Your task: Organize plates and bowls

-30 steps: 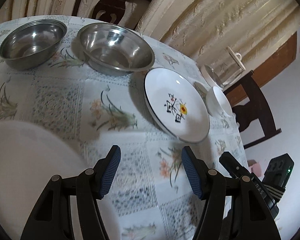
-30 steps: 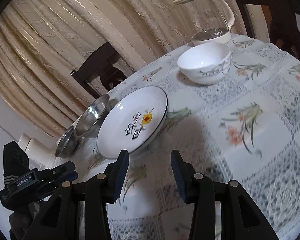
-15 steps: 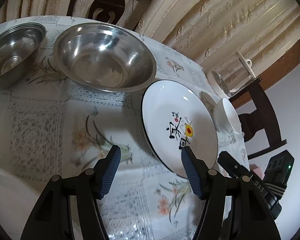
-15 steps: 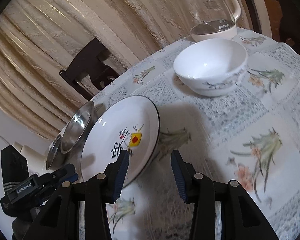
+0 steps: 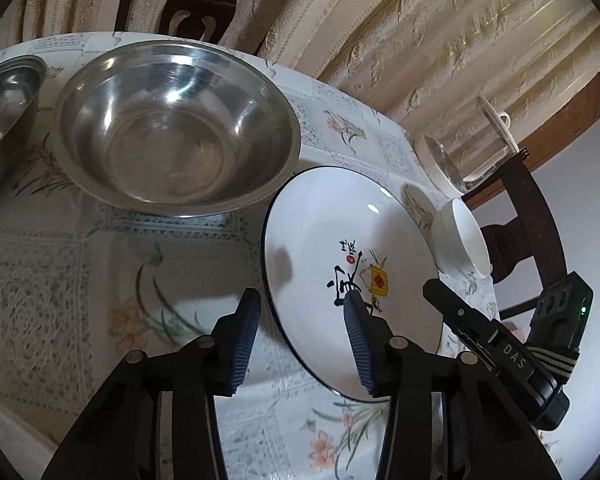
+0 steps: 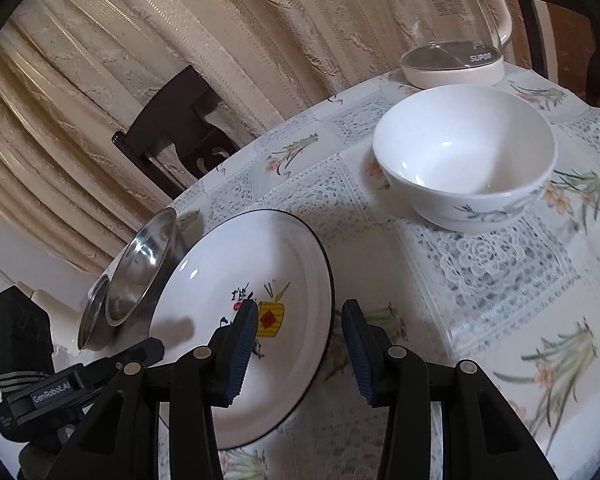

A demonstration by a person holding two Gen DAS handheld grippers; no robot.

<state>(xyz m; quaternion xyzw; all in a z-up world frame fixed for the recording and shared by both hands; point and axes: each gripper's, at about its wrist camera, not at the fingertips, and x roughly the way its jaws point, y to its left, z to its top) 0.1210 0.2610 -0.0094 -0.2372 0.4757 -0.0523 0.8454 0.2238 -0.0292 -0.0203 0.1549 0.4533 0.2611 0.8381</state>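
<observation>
So you are holding both the left claw (image 5: 300,336) and right claw (image 6: 298,344) wide open and empty astride the plate (image 5: 340,248), which is lying unstacked on the bench (image 5: 60,240) beside the steel bowl (image 5: 176,128) and white bowl (image 6: 466,152).

Cream textured curtains (image 6: 228,40) hang behind the table's far edge; a dark wooden chair (image 6: 176,128) stands there; the wall (image 5: 580,208) is white.

- A white plate (image 5: 332,240) with a dark rim and painted characters is laid flat on the tablecloth.
- A large steel bowl (image 5: 176,128) is set upright just beside it; a smaller steel bowl (image 5: 4,100) stands beyond.
- A white ceramic bowl (image 6: 466,152) with a leaf motif is set upright, apart from the plate.
</observation>
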